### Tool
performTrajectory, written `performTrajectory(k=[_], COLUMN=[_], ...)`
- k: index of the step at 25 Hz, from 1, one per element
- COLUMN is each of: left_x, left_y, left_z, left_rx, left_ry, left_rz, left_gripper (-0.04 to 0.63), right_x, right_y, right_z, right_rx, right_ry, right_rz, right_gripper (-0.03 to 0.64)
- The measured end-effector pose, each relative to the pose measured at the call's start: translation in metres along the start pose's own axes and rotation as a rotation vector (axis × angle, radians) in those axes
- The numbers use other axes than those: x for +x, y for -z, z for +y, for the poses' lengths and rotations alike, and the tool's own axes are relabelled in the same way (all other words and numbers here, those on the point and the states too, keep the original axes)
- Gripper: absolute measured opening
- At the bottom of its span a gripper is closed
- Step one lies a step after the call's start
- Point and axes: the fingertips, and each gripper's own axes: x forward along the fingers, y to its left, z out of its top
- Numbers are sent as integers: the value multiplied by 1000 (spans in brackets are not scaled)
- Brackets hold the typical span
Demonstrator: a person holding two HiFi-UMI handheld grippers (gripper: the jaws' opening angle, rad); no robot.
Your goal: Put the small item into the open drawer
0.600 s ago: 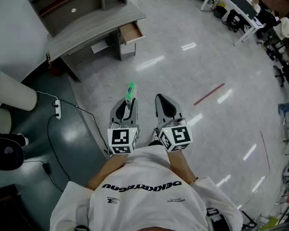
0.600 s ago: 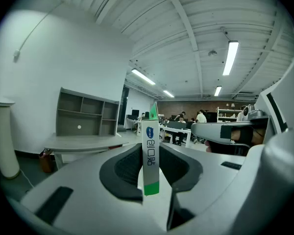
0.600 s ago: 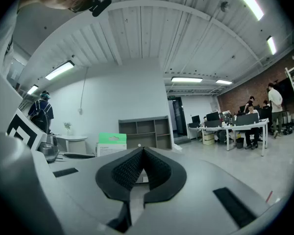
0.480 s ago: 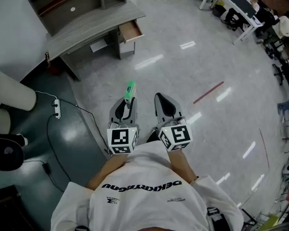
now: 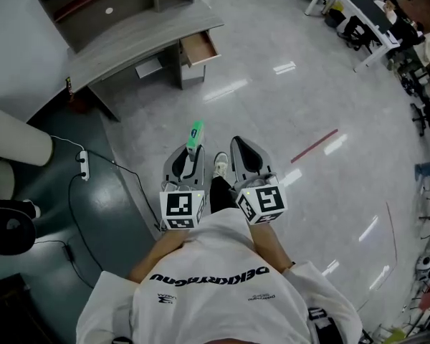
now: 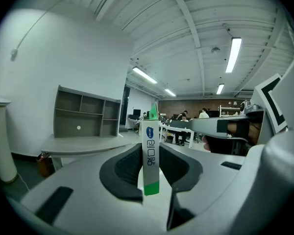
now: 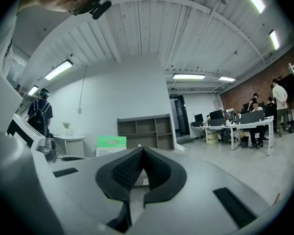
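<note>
A slim white and green box (image 6: 150, 153) stands upright between the jaws of my left gripper (image 5: 190, 149), which is shut on it; its green tip (image 5: 194, 133) sticks out ahead of the jaws in the head view. My right gripper (image 5: 245, 152) is held beside the left one, shut, with nothing between its pads (image 7: 143, 169). The grey desk (image 5: 140, 38) stands far ahead at the upper left, and its wooden drawer (image 5: 198, 49) is pulled open at the right end. In the left gripper view the desk (image 6: 83, 142) appears at the left, some way off.
A shelf unit (image 5: 107, 2) sits on the desk. A power strip with cable (image 5: 84, 162) lies on the dark floor at the left. Office tables with seated people (image 5: 365, 13) fill the upper right. A red strip (image 5: 313, 145) marks the grey floor. My shoe (image 5: 220, 163) shows between the grippers.
The desk and drawer have shifted slightly in the head view as I walk. A shoe has come forward between the grippers. Both grippers hold the same pose.
</note>
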Motion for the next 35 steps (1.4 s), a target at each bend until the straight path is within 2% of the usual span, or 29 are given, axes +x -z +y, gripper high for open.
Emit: performTrajectory(k=[4, 11, 14, 17, 21, 25, 35], left_x=[81, 256, 325, 377, 430, 460, 544], left_y=[-12, -63, -70, -65, -57, -59, -33], left_z=[23, 58, 75, 96, 120, 126, 162], left_rx=[12, 17, 28, 6, -4, 9, -55], left_ry=[-23, -80, -107, -126, -135, -135, -139], left_rz=[-8, -3, 2, 16, 38, 52, 111], left_gripper=[101, 101, 101, 101, 101, 101, 101], right_x=[74, 222, 282, 333, 387, 415, 484], right_y=[-6, -43, -43, -34, -21, -14, 8], right_z=[-57, -170, -213, -241, -264, -280, -323], right_rx=[1, -1, -5, -8, 0, 6, -1], right_ry=[-6, -71, -104, -126, -142, -155, -142], right_rz=[-11, 17, 41, 66, 84, 105, 161], right_gripper=[29, 29, 29, 29, 28, 29, 29])
